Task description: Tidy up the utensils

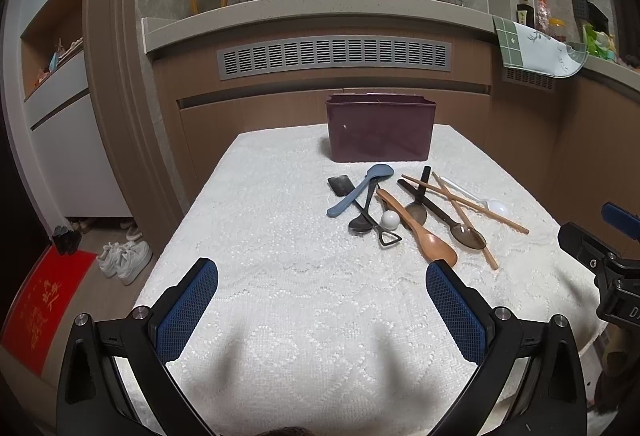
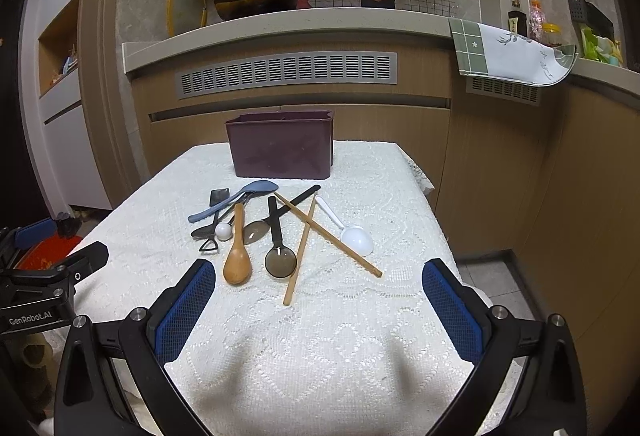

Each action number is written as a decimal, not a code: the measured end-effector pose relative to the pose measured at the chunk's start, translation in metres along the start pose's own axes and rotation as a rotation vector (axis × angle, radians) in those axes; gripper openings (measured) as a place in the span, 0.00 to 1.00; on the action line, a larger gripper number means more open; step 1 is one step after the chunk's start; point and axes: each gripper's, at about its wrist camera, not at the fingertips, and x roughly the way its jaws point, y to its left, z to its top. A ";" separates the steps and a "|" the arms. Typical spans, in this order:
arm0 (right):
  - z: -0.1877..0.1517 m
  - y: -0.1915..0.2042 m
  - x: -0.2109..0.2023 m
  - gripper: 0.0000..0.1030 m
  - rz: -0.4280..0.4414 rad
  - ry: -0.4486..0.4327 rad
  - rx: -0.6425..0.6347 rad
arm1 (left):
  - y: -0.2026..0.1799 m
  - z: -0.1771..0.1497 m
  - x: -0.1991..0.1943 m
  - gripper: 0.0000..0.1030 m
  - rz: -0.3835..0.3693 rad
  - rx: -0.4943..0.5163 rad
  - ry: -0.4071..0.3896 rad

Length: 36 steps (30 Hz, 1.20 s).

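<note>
A dark purple utensil box [image 1: 379, 127] [image 2: 280, 144] stands at the far end of the white cloth table [image 1: 280, 276]. In front of it lies a loose pile: a blue spoon [image 1: 356, 192] [image 2: 236, 200], a wooden spoon [image 1: 420, 232] [image 2: 238, 256], a dark translucent spoon [image 2: 278, 244], a pair of chopsticks [image 2: 320, 232], a white spoon [image 2: 352, 232] and a black spatula [image 1: 340, 185]. My left gripper [image 1: 322, 310] is open and empty, near and left of the pile. My right gripper [image 2: 319, 310] is open and empty, just short of the pile.
A brown counter with a vent [image 1: 334, 56] stands behind the table. A green and white towel [image 2: 508, 52] hangs off the counter at the right. Shoes [image 1: 126, 256] and a red mat [image 1: 44, 304] lie on the floor at the left.
</note>
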 end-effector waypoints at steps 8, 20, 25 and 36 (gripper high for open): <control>0.000 0.000 0.000 1.00 0.008 0.000 -0.006 | 0.000 0.000 0.002 1.00 0.000 -0.001 0.006; 0.001 0.000 0.002 1.00 0.010 0.008 -0.005 | 0.000 0.000 0.004 1.00 0.000 -0.001 0.014; 0.001 0.000 0.003 1.00 0.010 0.009 -0.005 | 0.001 0.001 0.005 1.00 0.001 0.000 0.018; 0.000 0.000 0.004 1.00 0.012 0.015 -0.002 | -0.001 -0.001 0.007 1.00 -0.002 0.005 0.027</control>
